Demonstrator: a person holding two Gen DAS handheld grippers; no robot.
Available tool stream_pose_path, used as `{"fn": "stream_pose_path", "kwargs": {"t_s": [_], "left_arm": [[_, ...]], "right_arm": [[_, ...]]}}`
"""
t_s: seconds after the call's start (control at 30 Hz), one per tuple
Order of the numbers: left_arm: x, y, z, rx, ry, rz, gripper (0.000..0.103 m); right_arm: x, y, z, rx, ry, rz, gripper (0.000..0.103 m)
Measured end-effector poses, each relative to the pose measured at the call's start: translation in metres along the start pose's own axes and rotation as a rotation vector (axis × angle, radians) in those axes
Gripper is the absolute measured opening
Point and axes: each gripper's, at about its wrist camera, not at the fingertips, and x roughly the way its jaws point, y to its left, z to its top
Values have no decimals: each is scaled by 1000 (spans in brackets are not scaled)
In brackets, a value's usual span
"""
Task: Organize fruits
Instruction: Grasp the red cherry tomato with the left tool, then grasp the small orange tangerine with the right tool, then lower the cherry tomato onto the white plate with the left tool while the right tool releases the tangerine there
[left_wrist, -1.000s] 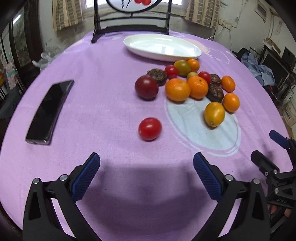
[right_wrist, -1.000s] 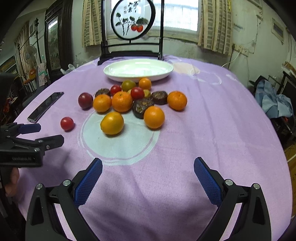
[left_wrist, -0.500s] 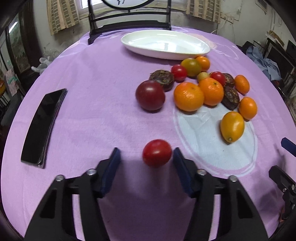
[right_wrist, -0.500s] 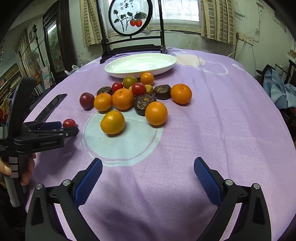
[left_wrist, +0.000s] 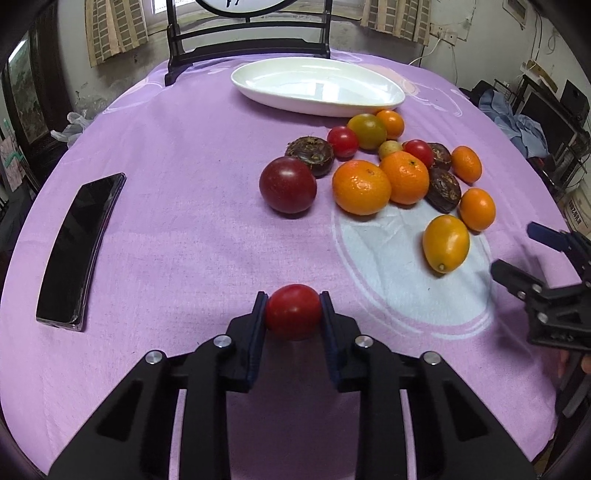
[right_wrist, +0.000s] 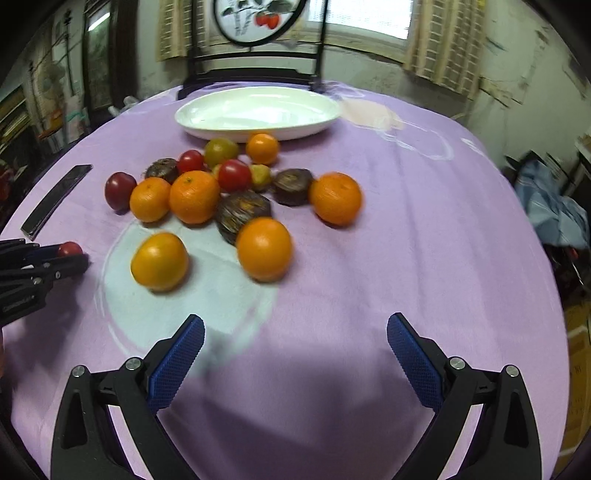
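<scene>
The left claw grips a small red tomato low in the frame's centre on the purple surface, so the pick seems done and lifting it to the empty white dish at the top comes next, while the right claw hangs open near the fruit pile.

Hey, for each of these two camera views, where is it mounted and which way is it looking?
Left wrist: on the left gripper, angled down at the table; its pads clamp a red tomato, and the right gripper shows at the right edge.
Right wrist: on the right gripper, jaws wide open, facing the fruit pile; the left gripper shows at the left edge.
Shared: white plate, phone, the tomato.
</scene>
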Motion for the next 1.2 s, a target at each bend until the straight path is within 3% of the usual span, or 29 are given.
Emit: {"fn": "stream_pose_path", "kwargs": {"t_s": [0.1,0.13,0.17,0.27,0.3,0.5,0.7,0.93,1.07,1.2], "left_arm": [[1,3,0,-5,1,0,27],[1,4,0,-6,2,-1,27],[1,5,1,-8,1,-2,27],[1,6,1,-7,3,-4,27],[2,6,1,-4,4,-5,27],[0,6,9,18,4,-21,27],[-13,1,36,67,-22,-50,27],[0,-11,130,77,-59,-43,27],[32,-13,187,23,-97,22,27],[79,-8,224,-45,-63,43,28]], "right_arm": [[13,4,15,-28,1,-24,80],[16,3,19,-19,9,-29,70],[19,2,21,-10,17,-16,60],[24,0,28,4,15,24,47],[24,0,29,8,8,41,37],[12,0,26,18,-10,104,37],[-23,-7,39,18,-102,157,37],[-20,-6,100,-24,-172,163,37],[13,-4,143,-37,-163,144,37],[61,-2,179,-42,-101,146,37]]}}
